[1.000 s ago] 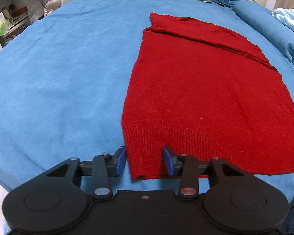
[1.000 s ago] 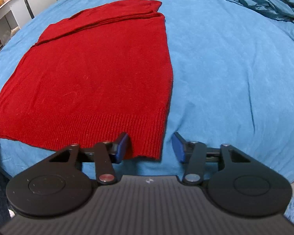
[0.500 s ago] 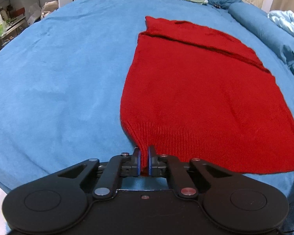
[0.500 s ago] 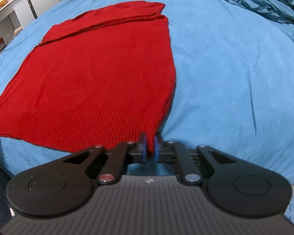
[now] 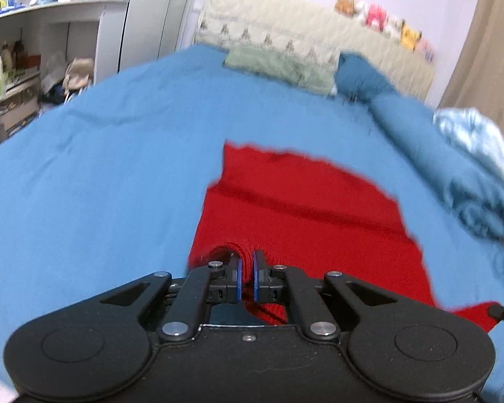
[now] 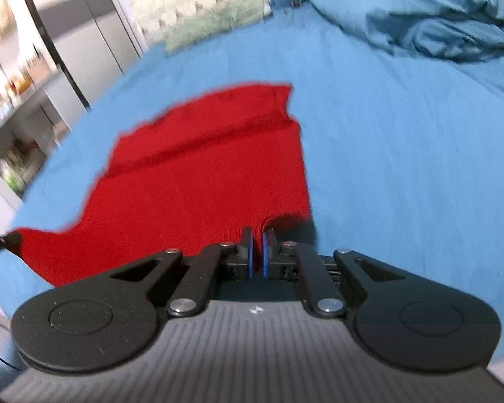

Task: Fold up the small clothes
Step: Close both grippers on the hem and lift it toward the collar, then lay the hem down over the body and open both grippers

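Blue bedsheet (image 5: 100,181), rumpled blue duvet (image 6: 430,23) beyond on the right. Red knit sweater (image 5: 302,221) spread ahead of both grippers. Left gripper (image 5: 247,268) clamped on its near hem corner, fabric bunched up between the pads; right gripper (image 6: 258,252) likewise on the opposite corner.

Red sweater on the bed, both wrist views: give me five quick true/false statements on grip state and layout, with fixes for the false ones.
1. The left gripper is shut on the hem of the red sweater. True.
2. The right gripper is open and clear of the cloth. False: it is shut on the sweater's other hem corner.
3. The sweater lies on a blue bedsheet. True.
4. The sweater is fully off the bed. False: its far part rests on the sheet; only the gripped hem is raised.
5. A green pillow sits at the head of the bed. True.
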